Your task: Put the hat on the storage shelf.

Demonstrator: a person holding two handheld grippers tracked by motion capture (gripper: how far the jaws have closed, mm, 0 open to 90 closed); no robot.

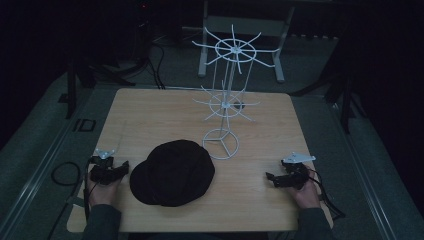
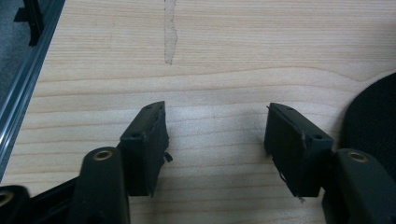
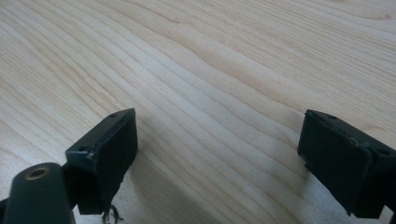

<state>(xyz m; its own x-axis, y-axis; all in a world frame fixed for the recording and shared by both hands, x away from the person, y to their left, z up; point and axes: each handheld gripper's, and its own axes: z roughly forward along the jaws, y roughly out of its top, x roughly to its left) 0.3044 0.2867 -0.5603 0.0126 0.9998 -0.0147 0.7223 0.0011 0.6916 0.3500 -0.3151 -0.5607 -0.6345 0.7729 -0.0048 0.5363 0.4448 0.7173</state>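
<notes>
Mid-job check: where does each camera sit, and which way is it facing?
High view: above the person's side, facing forward and down on the table, black cap, white wire rack; both forearms and tongs.
Left gripper view: on the left tongs, jaws apart over wood; shares the cap's edge with the high view.
Right gripper view: on the right tongs, jaws apart over wood.

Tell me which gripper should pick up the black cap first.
Left, probably. The left gripper rests open right beside the black cap, whose edge shows by its jaws; the right gripper, also open, sits farther off.
</notes>
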